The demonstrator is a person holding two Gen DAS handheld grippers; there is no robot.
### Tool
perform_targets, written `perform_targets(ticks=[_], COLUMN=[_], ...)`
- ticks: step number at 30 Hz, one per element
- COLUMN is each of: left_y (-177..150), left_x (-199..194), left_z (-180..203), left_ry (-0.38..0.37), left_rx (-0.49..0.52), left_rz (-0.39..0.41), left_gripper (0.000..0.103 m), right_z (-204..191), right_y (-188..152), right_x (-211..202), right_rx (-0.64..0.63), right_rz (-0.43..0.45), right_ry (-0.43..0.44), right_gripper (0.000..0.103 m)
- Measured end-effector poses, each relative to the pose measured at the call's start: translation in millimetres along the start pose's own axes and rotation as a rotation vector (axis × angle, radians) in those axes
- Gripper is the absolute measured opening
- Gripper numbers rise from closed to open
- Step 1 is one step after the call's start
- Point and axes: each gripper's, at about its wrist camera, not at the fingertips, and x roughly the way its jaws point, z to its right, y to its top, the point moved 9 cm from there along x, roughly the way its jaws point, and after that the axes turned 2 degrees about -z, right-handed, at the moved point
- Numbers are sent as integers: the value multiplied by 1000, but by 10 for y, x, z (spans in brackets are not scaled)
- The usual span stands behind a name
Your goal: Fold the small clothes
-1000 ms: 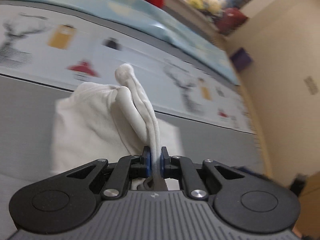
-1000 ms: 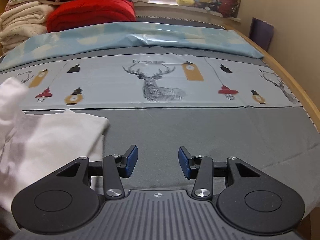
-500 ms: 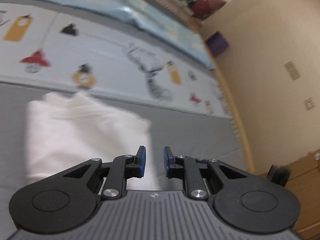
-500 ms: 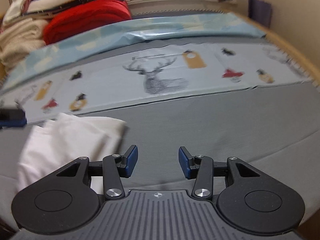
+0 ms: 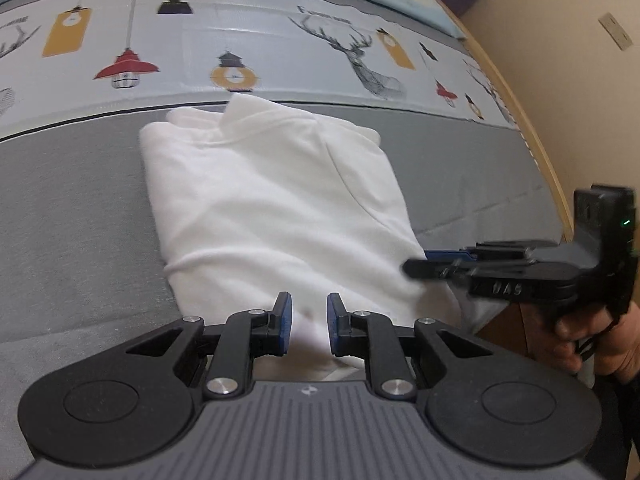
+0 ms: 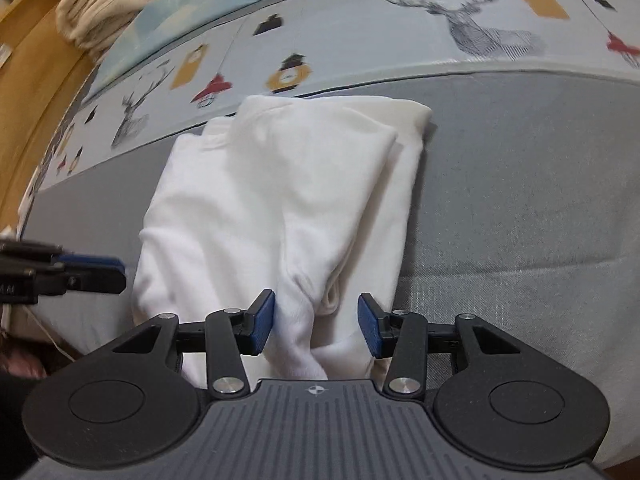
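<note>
A white garment (image 5: 272, 200) lies folded lengthwise on the grey bedsheet (image 5: 72, 200); it also shows in the right wrist view (image 6: 280, 200). My left gripper (image 5: 307, 320) is open and empty over the garment's near edge. My right gripper (image 6: 316, 322) is open wide, its blue pads either side of a bunched fold at the garment's near end, not closed on it. In the left wrist view the right gripper (image 5: 448, 264) reaches in from the right at the garment's near right corner. In the right wrist view the left gripper (image 6: 88, 268) is at the left.
A printed band with deer and lanterns (image 5: 240, 52) crosses the bed beyond the garment. A light blue cover (image 6: 192, 8) and a stack of folded cream textiles (image 6: 104, 4) lie farther back. A wooden bed rail (image 5: 520, 92) and wall run along the right.
My left gripper let go of the garment's white strip, opened, and now sits at the near edge. My right gripper moved left over the garment's near end. The garment now lies flat.
</note>
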Motion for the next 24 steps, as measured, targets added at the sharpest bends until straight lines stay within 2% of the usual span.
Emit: perform_targets(ticks=[1, 6, 7, 10, 12, 13, 15, 17, 18, 19, 21, 24], left_y=[-9, -111, -151, -350, -518, -549, -505, -363, -284, -207, -81, 41], left_x=[24, 195, 283, 588, 724, 734, 662, 500, 408, 318, 178, 68], left_z=[30, 187, 190, 95, 79, 88, 102, 82, 44, -20, -180, -371], left_ry=[-2, -12, -8, 87, 133, 144, 139, 106, 87, 76, 97, 130], left_rx=[16, 102, 118, 159, 225, 250, 254, 211, 176, 135, 69, -2], left_rz=[-8, -59, -88, -207, -281, -289, -267, -195, -154, -114, -46, 8], left_gripper=[19, 19, 19, 18, 18, 18, 19, 20, 25, 29, 30, 30], right_z=[-16, 133, 192, 321, 341, 341, 351, 359, 389, 420, 509, 635], right_y=[4, 120, 96, -129, -204, -215, -170, -48, 17, 76, 178, 278], right_x=[-46, -501, -518, -289, -179, -156, -188, -290, -341, -386, -416, -310], right_rx=[-11, -1, -1, -73, -101, -101, -74, -15, 19, 58, 123, 210], right_rz=[11, 193, 190, 54, -1, -13, 5, 96, 142, 187, 251, 252], right_ry=[19, 46, 21, -125, -167, -172, -171, -132, -110, -96, -93, -105], right_gripper=[12, 9, 9, 9, 12, 15, 28, 36, 43, 45, 48, 48])
